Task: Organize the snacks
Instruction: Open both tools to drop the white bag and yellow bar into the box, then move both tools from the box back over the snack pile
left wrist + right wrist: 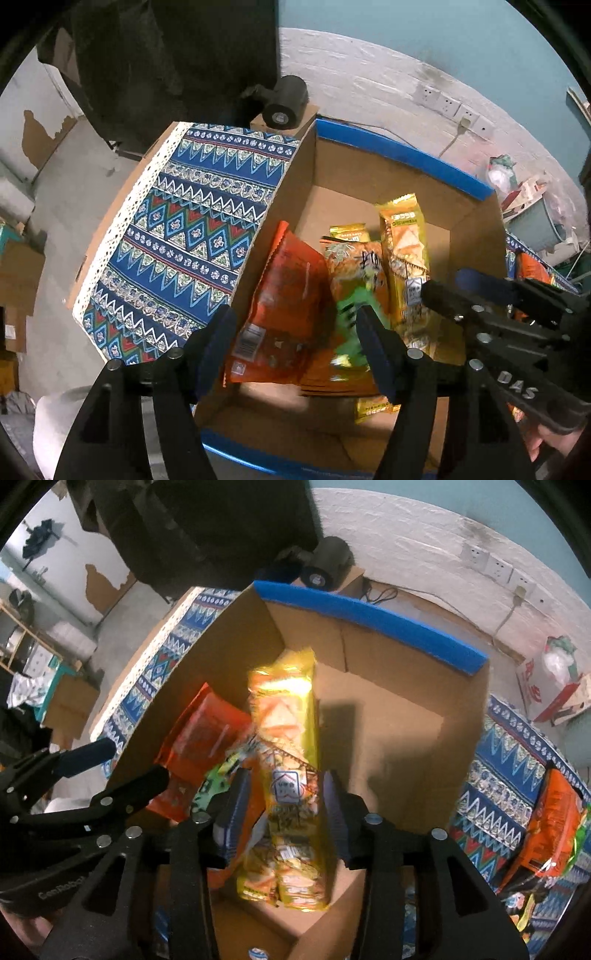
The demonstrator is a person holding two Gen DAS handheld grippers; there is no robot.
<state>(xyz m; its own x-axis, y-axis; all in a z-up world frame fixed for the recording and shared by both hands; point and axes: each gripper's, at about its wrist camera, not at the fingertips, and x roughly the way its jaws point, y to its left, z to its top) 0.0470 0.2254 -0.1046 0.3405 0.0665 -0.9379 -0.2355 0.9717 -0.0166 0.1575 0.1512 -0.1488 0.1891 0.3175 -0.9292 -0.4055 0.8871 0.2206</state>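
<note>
A cardboard box [369, 177] with blue-taped rims holds several snack bags. In the left wrist view my left gripper [297, 354] is open over the box, its fingers on either side of an orange-red bag [284, 306] and a green-and-orange bag [351, 314]. A long yellow snack pack [404, 254] stands beside them. In the right wrist view my right gripper [282, 812] is shut on that yellow pack [288, 775], holding it inside the box [406, 701]. The orange-red bag [199, 746] lies to its left.
The box stands on a table with a blue patterned cloth [184, 236]. More orange snack bags [546, 834] lie on the cloth [498, 794] right of the box. A black roll of tape [284, 99] sits behind the box, by a wall with sockets [454, 107].
</note>
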